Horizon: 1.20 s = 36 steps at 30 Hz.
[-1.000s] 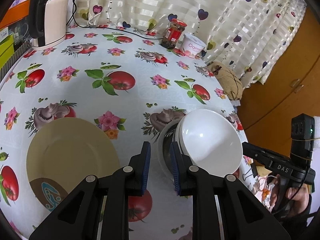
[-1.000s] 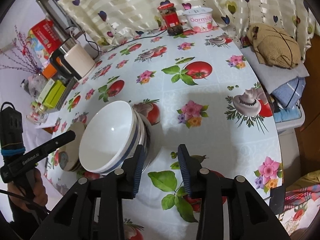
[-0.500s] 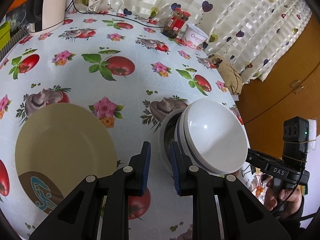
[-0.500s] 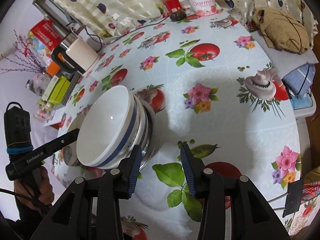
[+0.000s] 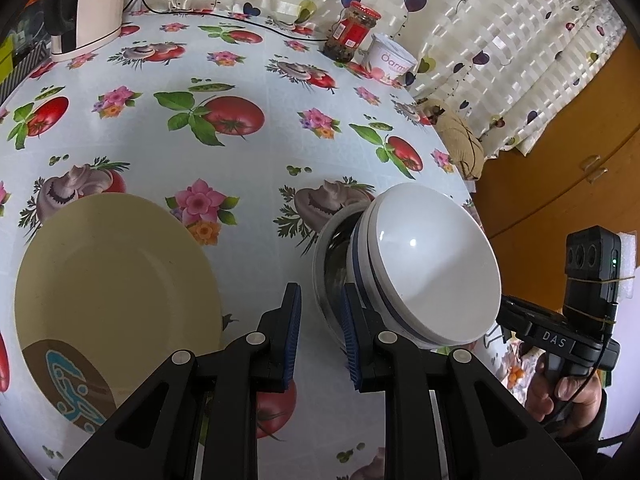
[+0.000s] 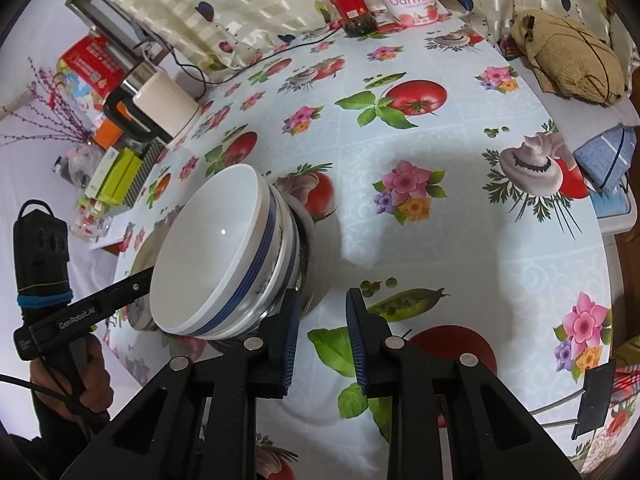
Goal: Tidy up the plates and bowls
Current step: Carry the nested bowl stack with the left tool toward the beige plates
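**A:** What are the two tools doing?

**B:** The left gripper (image 5: 320, 336), black with blue pads, has its jaws a narrow gap apart with only cloth showing between them. It grips nothing. The right gripper (image 6: 320, 332) is the same make. Its jaws have just been closing and now stand at a similar narrow gap, also with nothing between them.

**A:** So where are the bowls?

**B:** Between the two tools. A white ceramic bowl with a blue band (image 6: 208, 256) sits nested in a shiny outer bowl (image 6: 305, 240) (glass or steel, I cannot tell). Each gripper has one finger right against the stack's outside, on opposite sides. My guess is that the narrowed jaws work as paddles to steady or nudge the stack instead of pinching a rim.

**A:** Is the stack upright?

**B:** It looks tipped, but the lens bends everything, so I cannot say.

**A:** And beyond it?

**B:** A round cream plate with a brown and teal motif (image 5: 116, 280) lies flat on the tomato-and-flower tablecloth (image 6: 440, 240), apart from the stack and on the left gripper's other side. It is probably the next piece to join the bowls.
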Each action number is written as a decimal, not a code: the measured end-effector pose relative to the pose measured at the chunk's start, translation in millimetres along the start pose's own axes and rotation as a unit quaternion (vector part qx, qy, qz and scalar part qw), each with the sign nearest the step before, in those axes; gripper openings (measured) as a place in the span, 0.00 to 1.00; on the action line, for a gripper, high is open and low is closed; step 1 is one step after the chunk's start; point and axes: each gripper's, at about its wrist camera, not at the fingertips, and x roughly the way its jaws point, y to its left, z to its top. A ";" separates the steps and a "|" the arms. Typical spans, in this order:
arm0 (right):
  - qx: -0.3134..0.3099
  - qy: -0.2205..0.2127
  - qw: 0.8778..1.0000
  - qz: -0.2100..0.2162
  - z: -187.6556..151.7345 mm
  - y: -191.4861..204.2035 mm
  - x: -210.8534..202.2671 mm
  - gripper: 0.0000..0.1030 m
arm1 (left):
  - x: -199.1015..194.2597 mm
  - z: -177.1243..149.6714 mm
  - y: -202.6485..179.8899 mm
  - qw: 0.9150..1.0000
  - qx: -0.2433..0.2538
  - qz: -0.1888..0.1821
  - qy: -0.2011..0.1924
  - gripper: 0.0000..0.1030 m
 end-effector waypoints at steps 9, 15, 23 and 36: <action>-0.005 0.005 1.000 -0.004 2.3 4.0 6.2 0.21 | 6.1 -0.2 -1.4 1.000 0.001 -0.005 0.011 0.21; -0.004 0.010 1.000 -0.004 2.1 4.3 10.5 0.21 | 9.1 0.0 -0.1 1.000 -0.001 -0.002 0.016 0.21; -0.006 0.012 1.000 0.002 2.8 6.2 12.9 0.21 | 14.5 0.6 3.0 1.000 -0.009 0.001 0.027 0.21; -0.005 0.012 1.000 0.011 5.2 8.6 15.3 0.14 | 17.3 1.1 6.2 0.999 -0.015 -0.007 0.028 0.20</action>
